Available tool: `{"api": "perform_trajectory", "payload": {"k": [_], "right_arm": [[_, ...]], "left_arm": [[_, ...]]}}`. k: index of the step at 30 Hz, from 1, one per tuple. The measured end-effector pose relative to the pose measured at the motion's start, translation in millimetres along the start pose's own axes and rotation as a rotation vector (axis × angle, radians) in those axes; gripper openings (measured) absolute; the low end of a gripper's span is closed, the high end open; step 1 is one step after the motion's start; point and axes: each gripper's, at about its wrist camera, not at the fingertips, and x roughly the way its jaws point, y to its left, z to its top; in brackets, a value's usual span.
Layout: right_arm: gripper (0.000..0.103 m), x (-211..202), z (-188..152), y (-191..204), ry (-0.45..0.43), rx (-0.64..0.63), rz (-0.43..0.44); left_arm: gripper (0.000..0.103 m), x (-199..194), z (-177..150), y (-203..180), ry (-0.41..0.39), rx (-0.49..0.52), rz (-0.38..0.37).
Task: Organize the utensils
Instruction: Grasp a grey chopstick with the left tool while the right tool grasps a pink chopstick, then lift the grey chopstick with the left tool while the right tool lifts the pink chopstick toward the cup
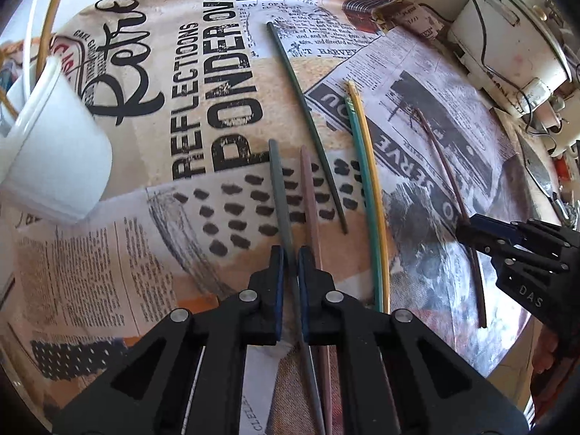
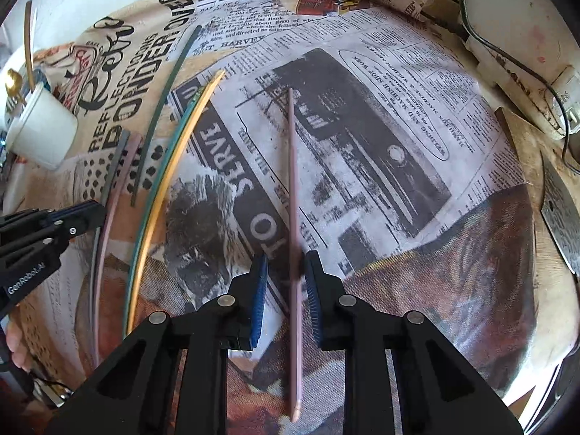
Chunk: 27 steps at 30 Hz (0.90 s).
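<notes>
Between your left jaws the grey chopstick (image 1: 281, 199) is lying lengthwise, running ahead from the blue pads. Just right of those jaws a pink chopstick (image 1: 311, 195) is lying parallel, nearly touching it. Further right, a dark green chopstick (image 1: 308, 119) is slanting away, then a teal chopstick (image 1: 364, 181) and a yellow chopstick (image 1: 377, 195) are lying side by side (touching along their length). Between your right jaws another pink chopstick (image 2: 293, 199) is lying straight ahead, closer to the right pad.
</notes>
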Motion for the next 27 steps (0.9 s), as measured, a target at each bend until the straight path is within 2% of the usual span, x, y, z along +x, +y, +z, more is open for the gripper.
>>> {"api": "perform_trajectory", "payload": {"k": [5,12,14,16,20,23,27], "right_arm": [[0.02,6,19,-1,-0.007,0.016,0.023],[0.018,12,38,8,-0.036,-0.007,0.006],[0.009,14,43,10,-0.045,-0.005,0.002],[0.006,15,45,9,-0.05,0.036,0.04],[0.006,16,51,13,-0.056,0.065,0.084],[0.005,9,52,19,-0.08,0.067,0.104],[0.005,-9,47,23,-0.117,0.061,0.115]], "left_arm": [[0.008,10,23,-6,0.012,0.024,0.017],[0.008,19,44,-8,0.056,0.026,-0.035],[0.006,19,45,-7,0.062,0.02,-0.052],[0.006,18,45,-5,0.065,0.022,-0.064],[0.005,18,44,-9,0.05,0.077,-0.075],[0.004,19,44,-7,0.075,0.069,-0.092],[0.004,5,31,0,0.06,0.049,-0.11]]}}
